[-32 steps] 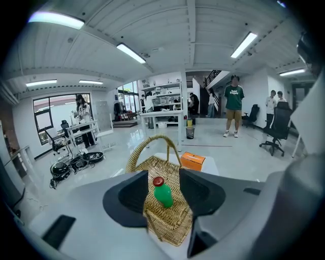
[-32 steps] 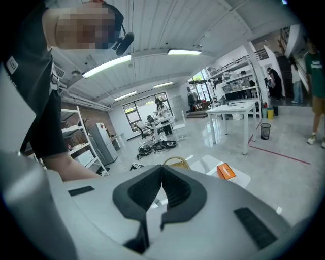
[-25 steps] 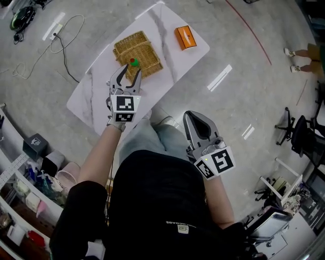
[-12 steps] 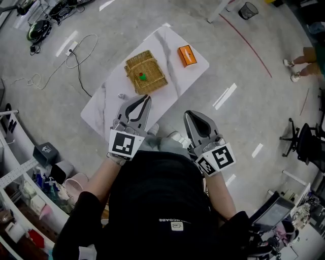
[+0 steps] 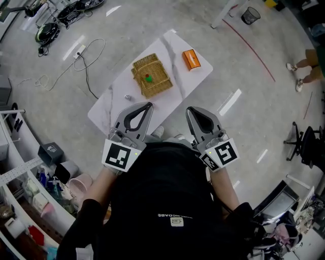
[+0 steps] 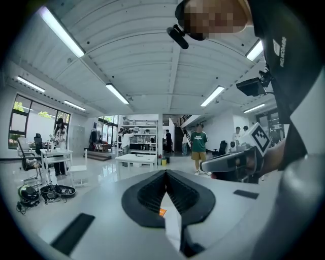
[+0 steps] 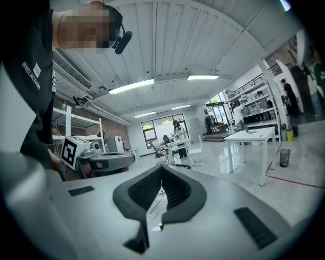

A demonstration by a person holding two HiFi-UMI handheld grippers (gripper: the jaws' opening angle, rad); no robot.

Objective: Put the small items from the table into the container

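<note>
1. High above the surface [image 5: 114, 101], close to the person's chest, both claws are pinched fully together and hold nothing. Through the slit of the left claw [image 5: 148, 105] and of the right claw [image 5: 191, 109], only the surface and floor below can be seen.
2. A red-and-green piece [image 5: 148, 77] already lies inside the wicker container [image 5: 160, 85]. A small grey piece [image 5: 128, 96] is on the bare surface just beside the container, well apart from both claws.
3. The main risk is the grey piece: it is tiny and lies near the surface's long edge. A claw that comes down closed or off-centre would probably flick it onto the floor.
4. The container looks light, so a nudge during a drop could slide it or spill what it holds.
5. The orange box [image 5: 191, 59] at the far end looks too big to count as a small item, and reaching for it would likely waste a move.
6. The surface is white with grey marble veining, long and narrow, and stands aslant on a glossy pale floor.
7. Around the room are loose cables [image 5: 84, 56] on the floor, cluttered shelving [image 5: 25, 203], an office chair [image 5: 304, 144] and a bin [image 5: 250, 14]. The gripper views add strip lights, white tables and several people standing.
</note>
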